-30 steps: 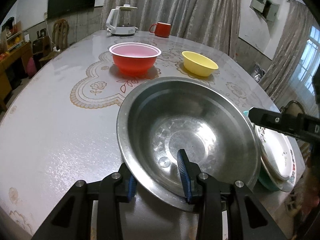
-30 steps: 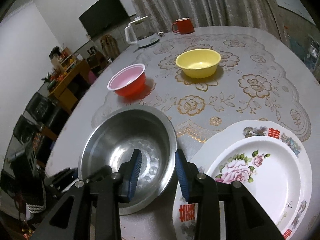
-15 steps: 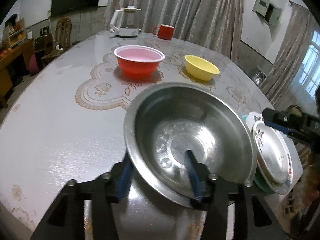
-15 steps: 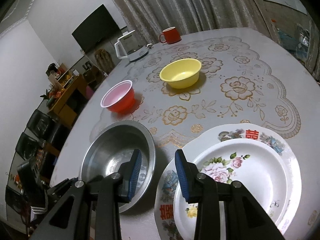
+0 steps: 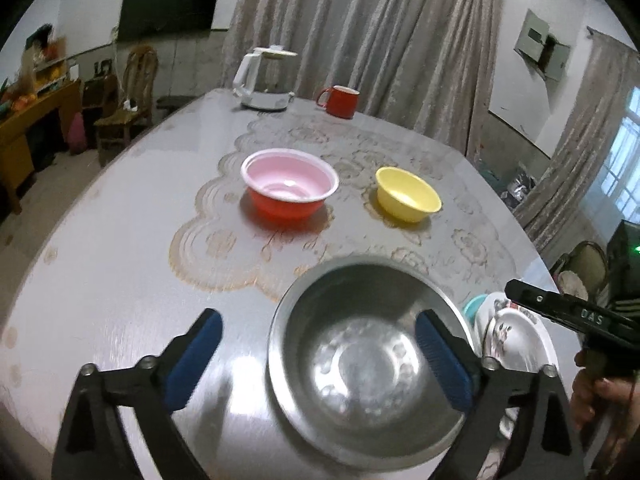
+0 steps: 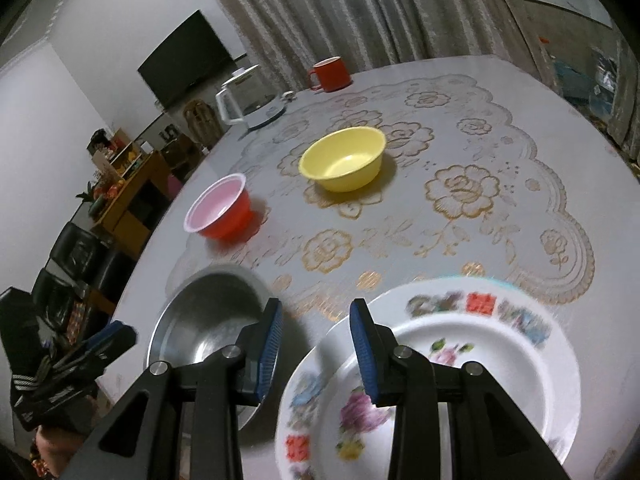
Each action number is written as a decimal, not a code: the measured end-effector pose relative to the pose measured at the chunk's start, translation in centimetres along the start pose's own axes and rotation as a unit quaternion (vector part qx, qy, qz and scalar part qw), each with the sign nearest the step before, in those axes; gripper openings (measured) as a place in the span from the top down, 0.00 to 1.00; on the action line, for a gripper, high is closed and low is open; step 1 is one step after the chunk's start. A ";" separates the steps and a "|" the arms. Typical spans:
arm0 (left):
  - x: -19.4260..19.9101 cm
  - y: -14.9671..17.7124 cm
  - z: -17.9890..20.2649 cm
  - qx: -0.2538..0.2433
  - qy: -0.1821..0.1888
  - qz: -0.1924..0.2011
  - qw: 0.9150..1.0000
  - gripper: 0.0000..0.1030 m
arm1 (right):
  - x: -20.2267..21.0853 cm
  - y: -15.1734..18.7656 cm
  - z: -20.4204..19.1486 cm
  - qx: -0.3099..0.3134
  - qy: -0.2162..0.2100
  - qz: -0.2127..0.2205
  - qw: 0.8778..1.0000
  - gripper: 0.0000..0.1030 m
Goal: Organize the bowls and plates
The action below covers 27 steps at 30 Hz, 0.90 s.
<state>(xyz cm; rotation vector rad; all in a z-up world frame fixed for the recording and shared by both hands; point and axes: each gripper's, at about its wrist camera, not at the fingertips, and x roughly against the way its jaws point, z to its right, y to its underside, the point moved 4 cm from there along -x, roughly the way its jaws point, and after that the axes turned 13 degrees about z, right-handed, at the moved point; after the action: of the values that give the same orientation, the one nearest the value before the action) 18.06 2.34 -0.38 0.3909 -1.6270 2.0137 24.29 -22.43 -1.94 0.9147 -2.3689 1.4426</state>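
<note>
Steel bowl [image 5: 368, 364] is being straddled by the wide-open, empty left gripper [image 5: 318, 356].
Right gripper [image 6: 316, 344], half-open and empty, is being held beside the plates [image 6: 480, 364]; clipping risks shifting them.

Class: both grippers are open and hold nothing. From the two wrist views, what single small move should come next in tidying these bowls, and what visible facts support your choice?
Probably send the left gripper forward toward the red bowl. Its fingers are spread wide, the steel bowl sits free on the table, and the red bowl and yellow bowl stand apart, unstacked.
</note>
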 end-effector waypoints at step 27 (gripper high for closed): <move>-13.2 -8.1 8.5 -0.068 0.007 -0.051 0.996 0.01 | -12.2 -10.5 6.3 -0.078 0.023 -0.041 0.996 0.62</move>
<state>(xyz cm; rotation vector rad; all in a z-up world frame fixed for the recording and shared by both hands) 32.64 -7.45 1.30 0.3991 -1.6898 1.8156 41.01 -26.48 -3.40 0.9171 -2.3421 1.2146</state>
